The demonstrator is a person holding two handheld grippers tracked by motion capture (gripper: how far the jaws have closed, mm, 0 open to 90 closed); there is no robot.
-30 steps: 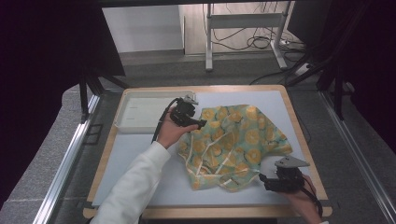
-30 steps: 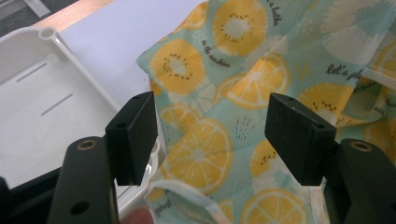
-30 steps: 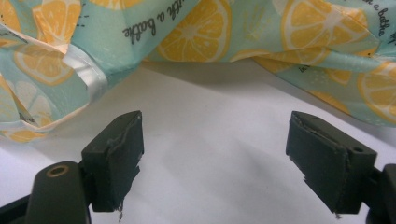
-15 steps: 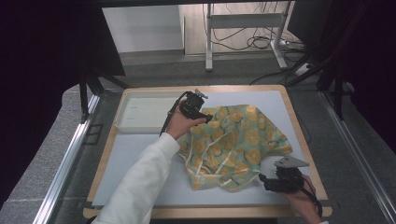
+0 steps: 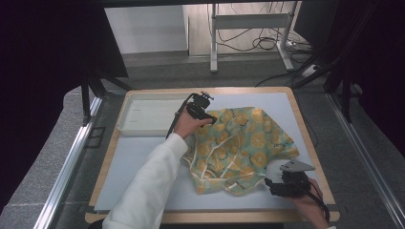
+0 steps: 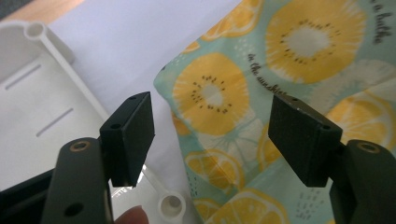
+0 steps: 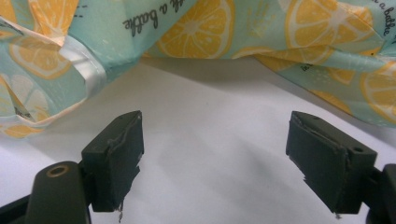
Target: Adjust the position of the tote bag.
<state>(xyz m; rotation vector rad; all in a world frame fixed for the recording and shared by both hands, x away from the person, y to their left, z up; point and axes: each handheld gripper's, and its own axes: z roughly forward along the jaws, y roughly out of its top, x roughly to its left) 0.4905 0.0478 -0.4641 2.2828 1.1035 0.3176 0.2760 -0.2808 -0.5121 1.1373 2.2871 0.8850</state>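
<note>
Reaching farther since a second ago, the left hand-held gripper now hangs with jaws spread over the far-left corner of the lemon-print cloth, beside the white tray. That corner lies straight ahead between the jaws. The right hand-held gripper, also spread and empty, sits off the cloth's near edge on bare surface.

One lemon-print cloth lies crumpled on the one table. One white tray sits at the table's far left. There are two hand-held grippers: the left hand-held gripper and the right hand-held gripper. One white sleeve shows, and possibly one metal stand beyond the table.
</note>
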